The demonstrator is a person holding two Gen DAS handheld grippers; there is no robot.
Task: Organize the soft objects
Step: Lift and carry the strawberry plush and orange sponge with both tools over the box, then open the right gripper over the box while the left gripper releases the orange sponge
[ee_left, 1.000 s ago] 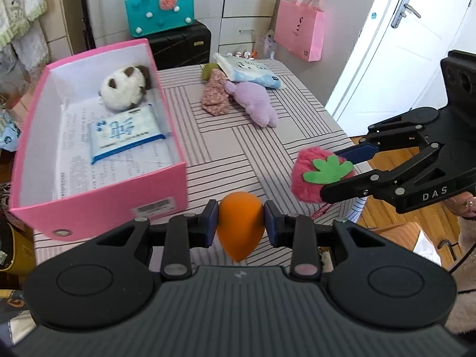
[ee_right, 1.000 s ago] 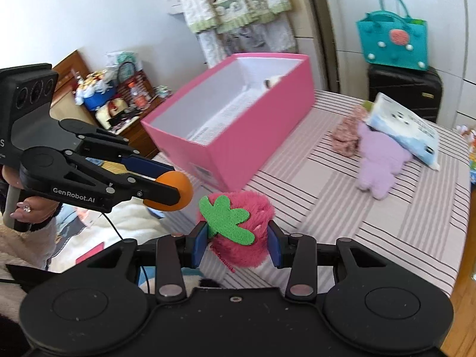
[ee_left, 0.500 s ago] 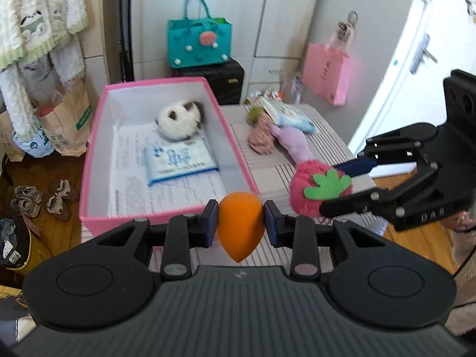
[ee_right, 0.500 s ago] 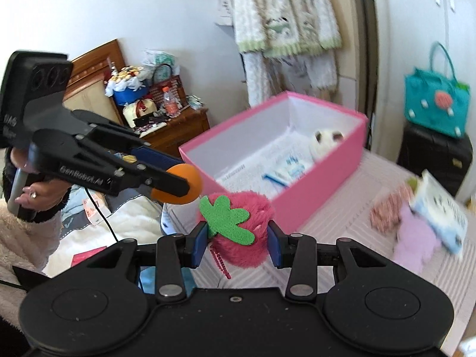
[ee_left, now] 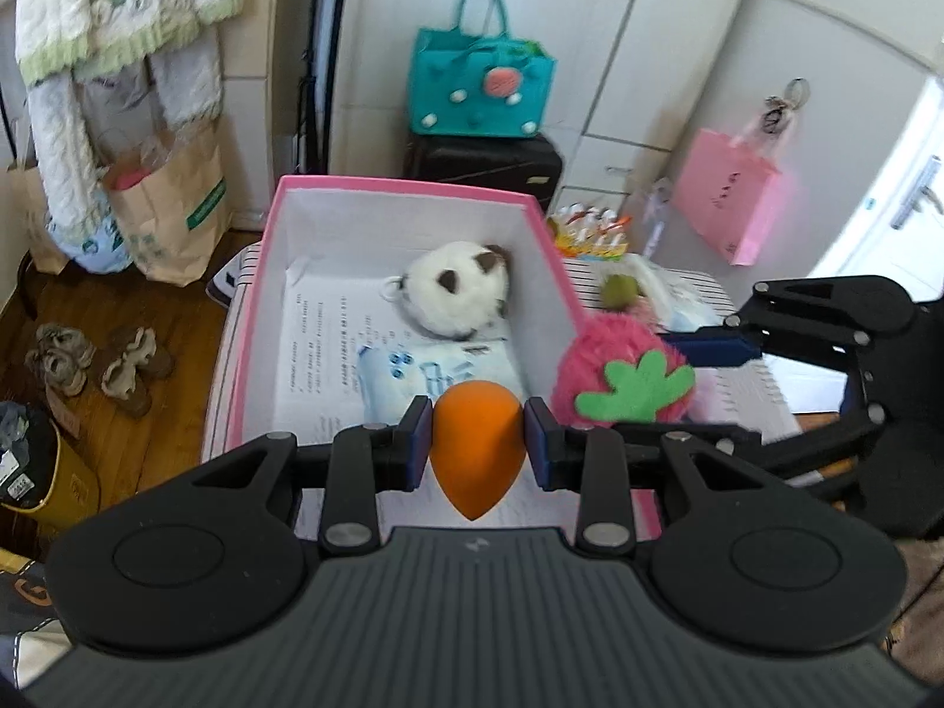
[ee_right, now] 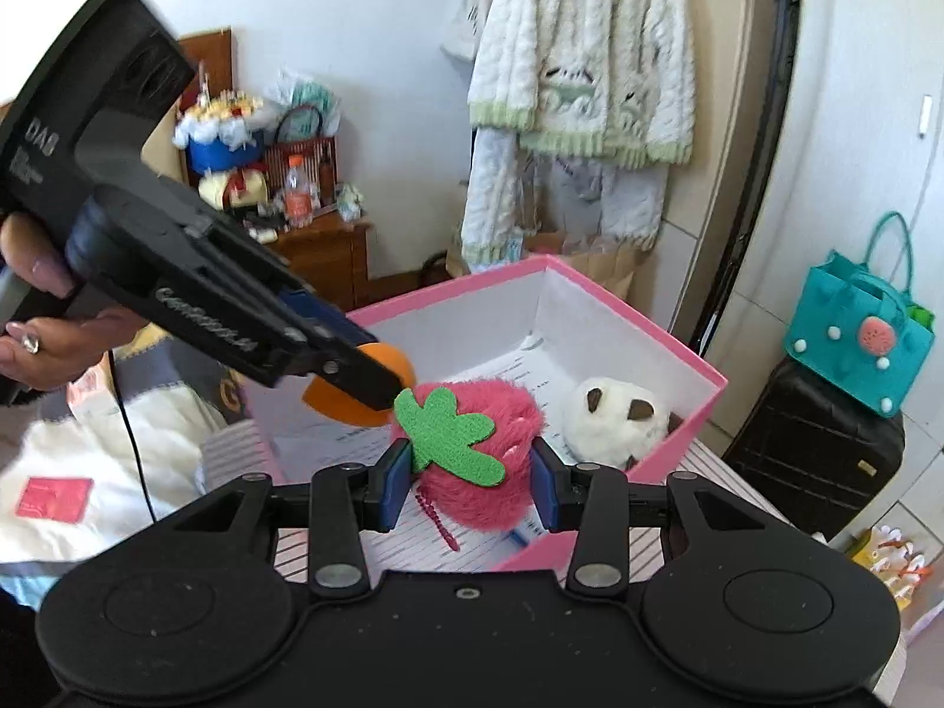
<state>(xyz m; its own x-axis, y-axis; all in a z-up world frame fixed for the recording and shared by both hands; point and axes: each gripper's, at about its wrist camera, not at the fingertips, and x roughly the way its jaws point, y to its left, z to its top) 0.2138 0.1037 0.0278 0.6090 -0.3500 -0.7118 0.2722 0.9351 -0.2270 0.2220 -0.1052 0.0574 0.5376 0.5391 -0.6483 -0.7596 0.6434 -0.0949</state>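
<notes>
A: What is the left gripper (ee_left: 478, 451) holding?

B: It is clenching a smooth, egg-shaped orange sponge (ee_left: 477, 453). Both blue pads are pressing on its rounded sides, and its pointed tip is hanging down toward the gripper's body.

A: And the right gripper (ee_right: 470, 477)?

B: It is gripping a shaggy pink plush strawberry (ee_right: 481, 460) with a flat green felt leaf on its top. The fur is bulging out above the pads, and a thin beaded pink cord is dangling beneath it.

A: Where are the two sitting relative to each other?

B: In the left wrist view the strawberry is showing just right of the sponge and slightly beyond it. In the right wrist view the sponge is sitting just left of the leaf, so the two grippers are nearly meeting tip to tip.

A: What is lying ahead of the fingers?

B: A rigid pink cardboard box (ee_left: 261, 295) with white inner walls is lying directly beyond and below both grippers. A printed paper sheet is lining its floor.

A: Is anything resting inside?

B: A round fluffy white panda plush (ee_left: 454, 295) with dark patches is lying at the far end, beyond the sponge. A glossy, crinkled tissue pack (ee_left: 430, 374) is lying between it and the left fingertips.

A: Who is holding the left tool?

B: A hand (ee_right: 41, 330) is wrapping around its black handle at the left edge of the right wrist view.
</notes>
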